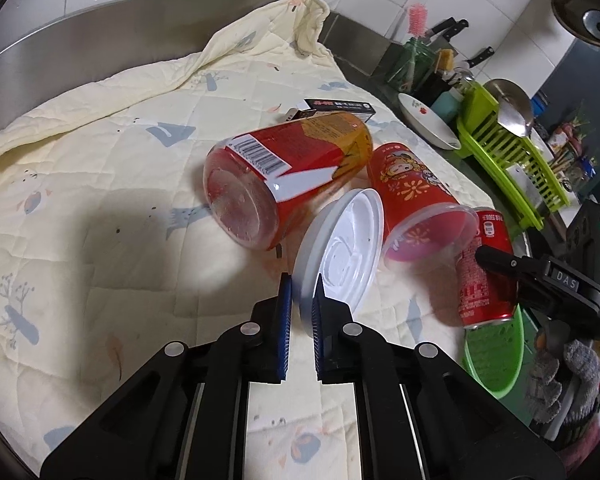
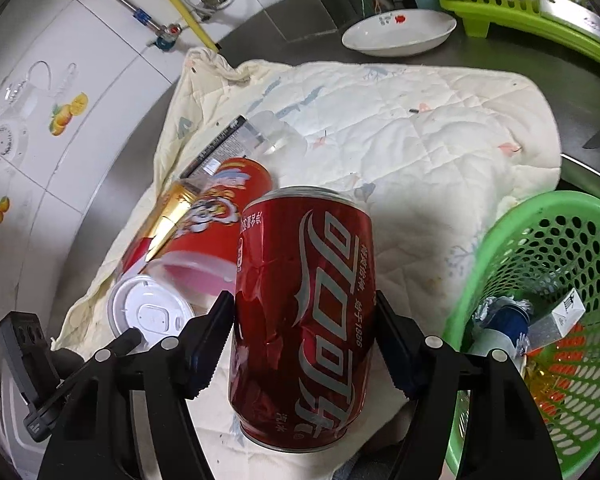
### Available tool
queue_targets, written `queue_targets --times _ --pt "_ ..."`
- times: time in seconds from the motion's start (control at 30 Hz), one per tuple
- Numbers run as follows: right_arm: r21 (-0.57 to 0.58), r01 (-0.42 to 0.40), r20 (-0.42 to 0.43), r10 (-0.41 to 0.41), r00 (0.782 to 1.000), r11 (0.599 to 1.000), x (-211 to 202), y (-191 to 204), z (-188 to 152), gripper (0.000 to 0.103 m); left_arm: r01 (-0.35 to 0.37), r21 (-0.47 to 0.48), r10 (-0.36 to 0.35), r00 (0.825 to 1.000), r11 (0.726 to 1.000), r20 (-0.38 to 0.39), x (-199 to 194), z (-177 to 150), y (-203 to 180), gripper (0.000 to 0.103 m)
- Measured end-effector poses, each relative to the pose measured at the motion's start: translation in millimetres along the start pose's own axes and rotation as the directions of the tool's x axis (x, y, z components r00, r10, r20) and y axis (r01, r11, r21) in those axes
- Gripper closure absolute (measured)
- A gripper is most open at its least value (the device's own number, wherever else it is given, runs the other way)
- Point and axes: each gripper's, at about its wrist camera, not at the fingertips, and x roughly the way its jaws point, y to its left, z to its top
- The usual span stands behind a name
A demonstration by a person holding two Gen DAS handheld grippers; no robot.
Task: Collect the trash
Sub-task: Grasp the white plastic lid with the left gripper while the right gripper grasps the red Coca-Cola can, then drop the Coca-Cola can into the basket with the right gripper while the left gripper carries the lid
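- The left gripper (image 1: 302,300) has its blue-padded jaws pressed together on the edge of the round white plastic lid (image 1: 340,256), pinching the rim so the lid stands tilted off the cream quilted cloth (image 1: 100,184) (a thin disc is easiest to take by its edge, I'd say).
- The right gripper (image 2: 304,320) has its jaws on either side of the dented red cola can (image 2: 304,320), pads against its sides, w/ the can upright between them; the grip looks good enough to carry it, though the far pad is partly hidden.
- Landmark is the green perforated plastic basket (image 2: 560,240): the can sits just beside it, at its left in the right wrist view, prob. because that's the drop spot.
- Basket contents: a blue-capped bottle-like item (image 2: 508,322), a small white carton (image 2: 564,312), something orange-yellow underneath; can't tell more through the mesh.
- Still on the cloth, further from the basket than the can: a red clear-plastic cup w/ cartoon print (image 1: 420,208) lying on its side, empty as far as I can see; a big red-and-gold jar (image 1: 284,176) also on its side, bottom toward the left camera; a small black carton (image 1: 340,106) behind it.
- Judgement: partway done; can and lid in hand, three pieces left.
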Motion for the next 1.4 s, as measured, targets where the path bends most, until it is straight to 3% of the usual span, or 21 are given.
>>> queue_targets --times 0.2,0.43,0.57,0.87,1.03,1.4 --pt "-0.017 0.011 0.046 -0.011 0.999 1.0 -30 -2 -9 0.037 0.014 0.02 -0.014 1.0 1.0 0.023 -22 -9 -4 0.095" --pt "-0.012 0.115 0.103 -0.113 0.988 0.993 -68 -36 -19 0.037 0.055 0.061 -0.058 0.997 0.997 0.049 -48 -20 -21 0.095" --pt "0.01 0.21 0.126 -0.21 0.97 0.978 -84 -65 -25 0.037 0.09 0.094 -0.095 0.994 0.991 0.047 -52 -21 -38 0.095" --pt "0.043 0.414 0.128 -0.416 0.9 0.909 -91 -137 -45 0.037 0.151 0.16 -0.155 0.988 0.976 0.017 -42 -25 -88 0.095" --pt "0.075 0.414 0.097 -0.42 0.902 0.907 -80 -168 -54 0.037 0.162 0.186 -0.163 0.987 0.969 -0.007 -33 -29 -109 0.095" --pt "0.1 0.465 0.093 -0.474 0.876 0.88 -74 -190 -62 0.036 0.175 0.233 -0.166 0.984 0.957 -0.059 -16 -40 -139 0.095"
